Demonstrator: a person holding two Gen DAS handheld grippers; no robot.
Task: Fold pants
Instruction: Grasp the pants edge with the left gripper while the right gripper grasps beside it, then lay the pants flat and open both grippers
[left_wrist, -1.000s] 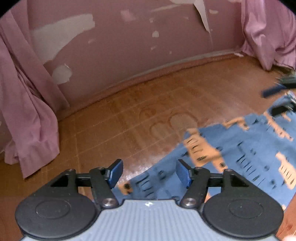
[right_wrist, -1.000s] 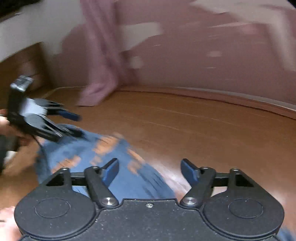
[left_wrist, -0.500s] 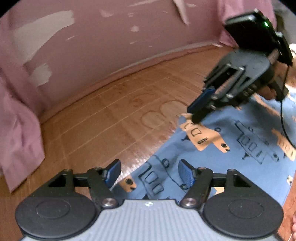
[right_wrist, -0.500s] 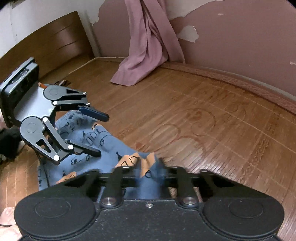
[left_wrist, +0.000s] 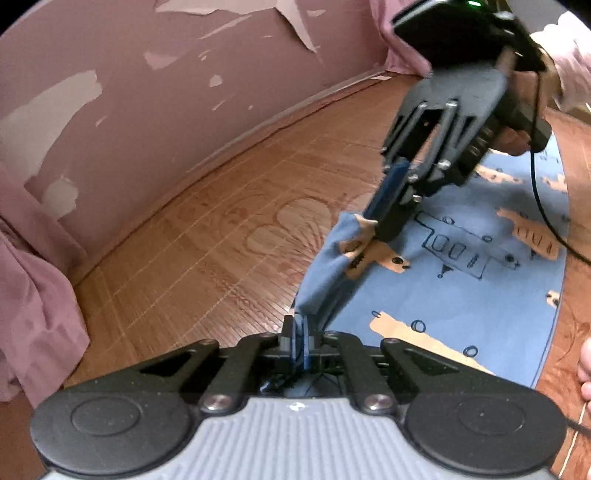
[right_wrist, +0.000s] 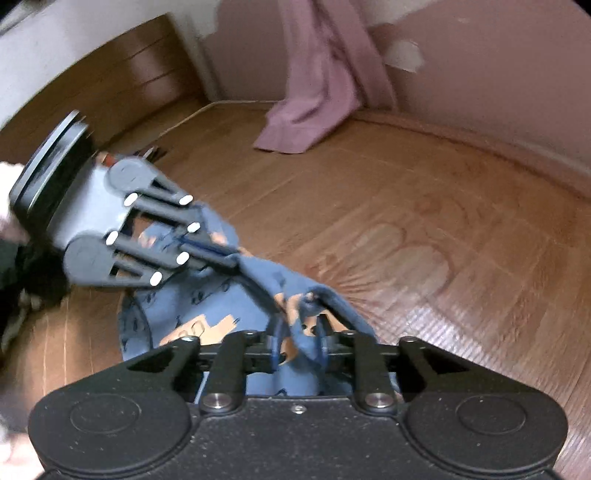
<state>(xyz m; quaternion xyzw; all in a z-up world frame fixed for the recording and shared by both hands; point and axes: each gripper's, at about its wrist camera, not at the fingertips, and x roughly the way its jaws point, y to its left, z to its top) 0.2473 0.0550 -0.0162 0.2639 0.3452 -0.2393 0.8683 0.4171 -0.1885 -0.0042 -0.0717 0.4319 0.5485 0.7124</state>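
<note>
Blue pants (left_wrist: 454, 295) with orange and dark printed figures lie on the wooden floor (left_wrist: 229, 236). My left gripper (left_wrist: 300, 341) is shut on one edge of the fabric, which rises in a taut fold toward the right gripper (left_wrist: 380, 218), also shut on that edge farther along. From the right wrist view, my right gripper (right_wrist: 297, 345) pinches bunched blue pants (right_wrist: 207, 314), and the left gripper (right_wrist: 221, 256) holds the same raised edge to the left. A hand (left_wrist: 524, 96) holds the right gripper.
A pink wall (left_wrist: 147, 81) with peeling paint runs along the far side. Pink curtain cloth (left_wrist: 33, 291) hangs to the floor at left, and more pink curtain (right_wrist: 317, 88) shows in the right wrist view. Dark items (right_wrist: 26, 280) lie at the left edge.
The left gripper has closed on the pants edge; it was open before. The right gripper, shut half a second ago, has lifted its part of the edge, pulling the fabric up between both.
</note>
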